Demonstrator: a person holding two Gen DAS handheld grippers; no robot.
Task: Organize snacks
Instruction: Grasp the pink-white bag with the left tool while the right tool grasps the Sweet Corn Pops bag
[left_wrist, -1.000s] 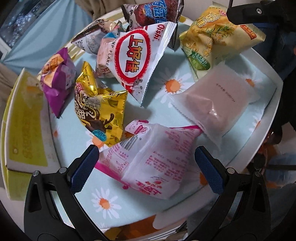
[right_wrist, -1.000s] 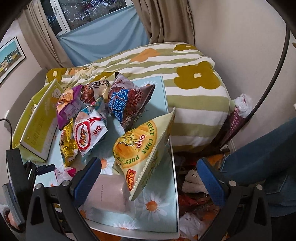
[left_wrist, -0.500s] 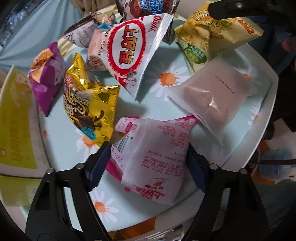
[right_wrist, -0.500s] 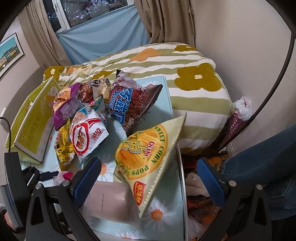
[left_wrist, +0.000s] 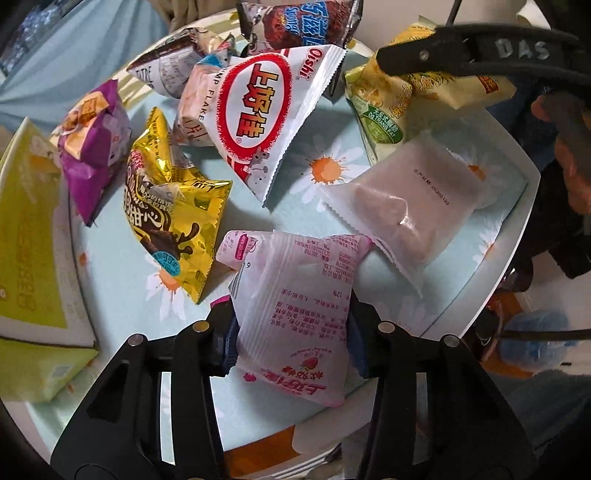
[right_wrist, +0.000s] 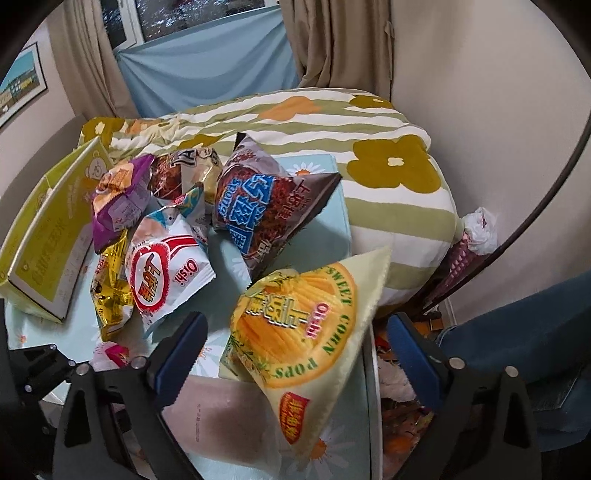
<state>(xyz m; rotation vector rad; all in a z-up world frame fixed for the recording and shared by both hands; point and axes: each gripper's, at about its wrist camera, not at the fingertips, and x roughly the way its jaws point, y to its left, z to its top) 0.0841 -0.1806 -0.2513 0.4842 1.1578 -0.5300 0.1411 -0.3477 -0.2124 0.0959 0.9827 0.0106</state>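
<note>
My left gripper (left_wrist: 291, 332) is shut on a pink-and-white snack packet (left_wrist: 295, 288) at the near edge of the daisy-print table (left_wrist: 325, 170); both pads press its sides. My right gripper (right_wrist: 295, 332) straddles a yellow corn pops bag (right_wrist: 303, 325) that stands upright near the table's right edge. Its jaws are closing, with a gap still showing on each side of the bag. A red-and-white Oishi bag (left_wrist: 266, 110), a gold packet (left_wrist: 170, 221), a purple packet (left_wrist: 92, 147) and a brown sponge-snack bag (right_wrist: 266, 210) lie behind.
A pale translucent packet (left_wrist: 413, 199) lies flat beside the pink one. A yellow-green box (right_wrist: 48, 229) stands along the table's left side. A flowered striped bed (right_wrist: 369, 155) lies beyond the table. Clutter covers the floor to the right (right_wrist: 406, 406).
The left jaws closed from wide open onto the pink packet and squeezed it narrower. The right gripper came forward around the corn pops bag and its jaws narrowed.
</note>
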